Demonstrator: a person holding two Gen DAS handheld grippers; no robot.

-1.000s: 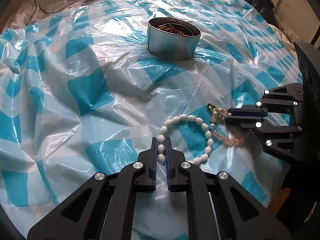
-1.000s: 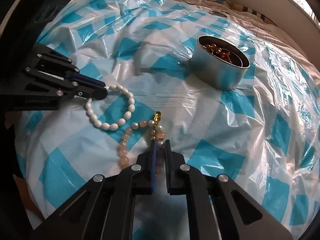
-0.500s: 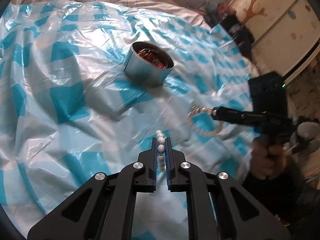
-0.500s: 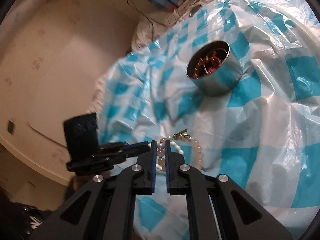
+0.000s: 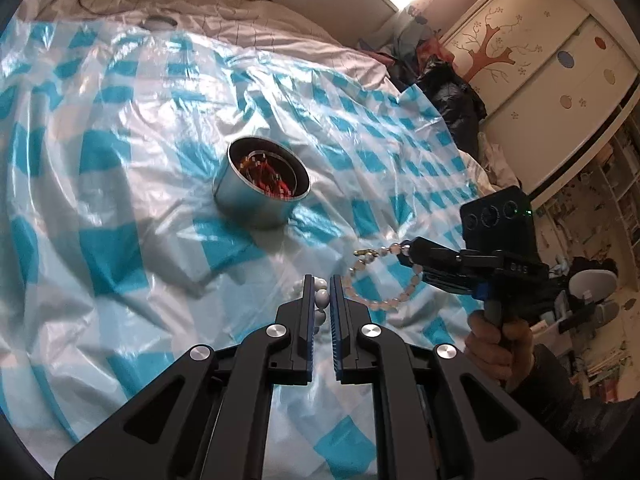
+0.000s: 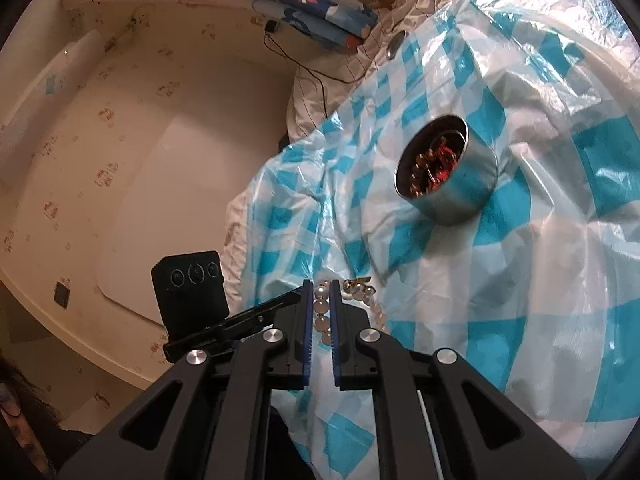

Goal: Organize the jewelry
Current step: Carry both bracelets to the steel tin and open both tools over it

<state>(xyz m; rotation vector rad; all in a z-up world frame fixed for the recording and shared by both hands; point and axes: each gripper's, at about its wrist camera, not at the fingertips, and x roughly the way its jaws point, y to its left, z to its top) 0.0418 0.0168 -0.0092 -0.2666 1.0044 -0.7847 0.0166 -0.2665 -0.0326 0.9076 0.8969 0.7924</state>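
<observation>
My left gripper (image 5: 321,286) is shut on a white bead bracelet (image 5: 321,300), lifted off the blue-and-white plastic sheet (image 5: 120,208). In the left wrist view my right gripper (image 5: 412,249) is at the right, shut on a pale pink bead bracelet (image 5: 384,302) whose loop hangs below it, with a gold clasp at its end. In the right wrist view the pink bracelet (image 6: 321,307) sits between the pads of my right gripper (image 6: 321,292), and the left gripper (image 6: 276,306) reaches in from the left. A round metal tin (image 5: 262,188) (image 6: 448,172) holding red and amber jewelry stands further off on the sheet.
The sheet covers a bed with white bedding (image 5: 248,28) beyond it. A wardrobe (image 5: 540,68) and dark bags (image 5: 452,88) stand at the right in the left wrist view. A hand (image 5: 500,344) holds the right gripper. A black cable (image 6: 304,64) lies near the bed's edge.
Both grippers have lifted their bracelets off the sheet. Both views have tilted up and rolled, bringing the wall and wardrobe into sight. The tin has not moved.
</observation>
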